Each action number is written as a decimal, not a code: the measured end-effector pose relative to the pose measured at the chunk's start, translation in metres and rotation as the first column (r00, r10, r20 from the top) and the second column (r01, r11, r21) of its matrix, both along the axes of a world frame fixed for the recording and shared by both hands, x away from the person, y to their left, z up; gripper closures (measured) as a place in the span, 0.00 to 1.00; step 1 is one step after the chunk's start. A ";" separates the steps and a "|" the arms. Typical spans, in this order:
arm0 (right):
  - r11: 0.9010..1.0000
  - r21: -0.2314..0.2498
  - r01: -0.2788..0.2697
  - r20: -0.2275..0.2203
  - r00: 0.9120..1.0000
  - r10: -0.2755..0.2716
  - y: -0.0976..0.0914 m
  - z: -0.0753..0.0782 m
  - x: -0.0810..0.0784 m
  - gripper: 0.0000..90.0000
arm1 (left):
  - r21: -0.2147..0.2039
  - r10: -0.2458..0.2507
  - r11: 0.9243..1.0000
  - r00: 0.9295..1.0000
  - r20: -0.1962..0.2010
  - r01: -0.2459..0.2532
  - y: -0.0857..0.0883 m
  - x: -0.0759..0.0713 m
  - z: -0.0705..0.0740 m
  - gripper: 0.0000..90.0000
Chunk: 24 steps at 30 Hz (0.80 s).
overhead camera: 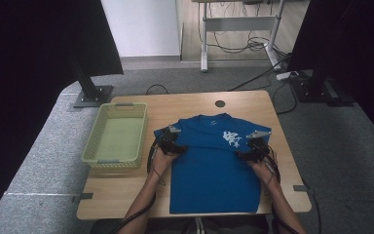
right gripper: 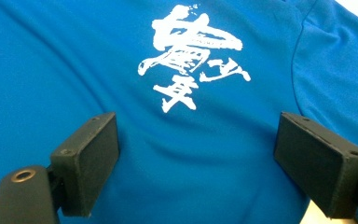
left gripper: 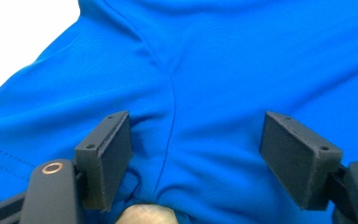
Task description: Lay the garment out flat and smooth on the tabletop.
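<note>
A grey carpeted floor (overhead camera: pixel 39 146) surrounds a light wooden table (overhead camera: pixel 126 190) set in the middle of the high view, with dark stands and loose cables toward the top of the frame. On the table, left of centre, sits an empty pale green basket (overhead camera: pixel 137 131). The blue T-shirt (overhead camera: pixel 209 170) lies flat at centre, its long axis running from the collar, toward the top of the frame, down to the hem at the near table edge; a white printed character (overhead camera: pixel 232 138) marks the chest, right of centre.

The left gripper (overhead camera: pixel 179 147) rests at the shirt's left edge near the sleeve seam, and the right gripper (overhead camera: pixel 243 155) at the right edge below the print. Each points inward across the shirt, toward the other. In the left gripper view and the right gripper view alike, the jaws stand well apart over flat blue cloth, with nothing pinched.

Judgement: each hand is nearest its own side seam, so any pinch would start there.
</note>
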State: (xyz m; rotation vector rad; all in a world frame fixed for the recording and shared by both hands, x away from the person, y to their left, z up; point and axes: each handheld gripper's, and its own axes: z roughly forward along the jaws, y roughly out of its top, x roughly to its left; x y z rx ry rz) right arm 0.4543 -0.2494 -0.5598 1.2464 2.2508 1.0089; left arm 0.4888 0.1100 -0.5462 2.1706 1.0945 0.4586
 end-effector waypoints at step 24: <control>0.999 0.037 -0.012 0.033 0.999 0.011 -0.021 0.021 -0.048 0.15 | -0.064 -0.072 0.995 0.994 0.080 0.078 0.020 -0.069 0.024 0.21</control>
